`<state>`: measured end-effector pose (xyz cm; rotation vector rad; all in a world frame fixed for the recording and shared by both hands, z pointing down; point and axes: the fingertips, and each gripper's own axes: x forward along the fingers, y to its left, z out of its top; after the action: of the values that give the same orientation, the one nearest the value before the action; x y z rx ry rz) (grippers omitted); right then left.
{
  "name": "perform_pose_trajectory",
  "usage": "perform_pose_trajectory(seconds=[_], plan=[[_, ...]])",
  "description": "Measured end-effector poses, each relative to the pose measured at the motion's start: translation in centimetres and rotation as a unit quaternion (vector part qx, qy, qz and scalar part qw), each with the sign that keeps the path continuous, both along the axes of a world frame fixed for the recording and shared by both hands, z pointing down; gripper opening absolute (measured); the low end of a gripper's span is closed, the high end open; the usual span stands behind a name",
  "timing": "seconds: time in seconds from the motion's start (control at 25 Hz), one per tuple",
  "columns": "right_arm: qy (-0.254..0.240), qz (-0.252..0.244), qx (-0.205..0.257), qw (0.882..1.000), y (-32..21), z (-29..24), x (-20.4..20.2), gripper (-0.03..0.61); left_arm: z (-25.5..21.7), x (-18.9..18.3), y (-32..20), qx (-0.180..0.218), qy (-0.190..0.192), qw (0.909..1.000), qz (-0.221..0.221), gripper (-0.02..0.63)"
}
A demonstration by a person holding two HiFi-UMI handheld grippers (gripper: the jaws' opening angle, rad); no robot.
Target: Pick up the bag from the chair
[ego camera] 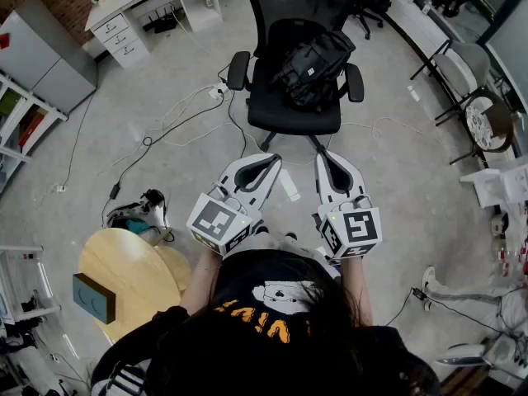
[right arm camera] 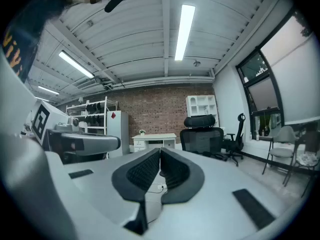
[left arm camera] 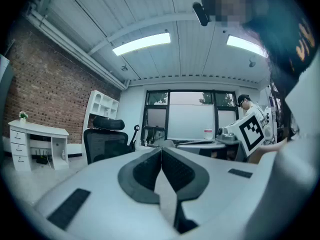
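Note:
A black bag (ego camera: 313, 66) lies slumped on the seat of a black office chair (ego camera: 326, 122), ahead of me in the head view. My left gripper (ego camera: 268, 165) and my right gripper (ego camera: 324, 165) are held side by side close to my body, a short way short of the chair's base. Both stand shut with nothing between the jaws. In the left gripper view the left gripper (left arm camera: 161, 151) points level at the chair (left arm camera: 104, 143), with the bag hidden. The right gripper (right arm camera: 160, 155) also points level, the chair (right arm camera: 202, 135) to its right.
Cables (ego camera: 169, 126) trail across the grey floor left of the chair. A round wooden table (ego camera: 124, 275) stands at my left. A white desk with drawers (ego camera: 124, 23) is at the far left, a second chair (ego camera: 487, 122) and a white table (ego camera: 499, 184) at the right.

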<state>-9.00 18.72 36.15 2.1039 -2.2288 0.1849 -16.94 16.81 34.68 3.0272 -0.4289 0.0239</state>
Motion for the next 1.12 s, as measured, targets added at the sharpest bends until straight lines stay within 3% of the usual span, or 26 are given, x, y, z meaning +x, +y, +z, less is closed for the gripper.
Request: perform_pose_trajectory(seconds=[0.68, 1.12], plan=[[-0.016, 0.035, 0.002, 0.999, -4.0, 1.0, 0.6, 0.009, 1.3, -1.3, -4.5, 0.011, -0.007, 0.9999, 0.011, 0.008], [-0.007, 0.051, -0.015, 0.999, -5.3, 2.0, 0.2, 0.009, 2.8, -2.2, -7.1, -0.005, -0.003, 0.9999, 0.014, 0.009]])
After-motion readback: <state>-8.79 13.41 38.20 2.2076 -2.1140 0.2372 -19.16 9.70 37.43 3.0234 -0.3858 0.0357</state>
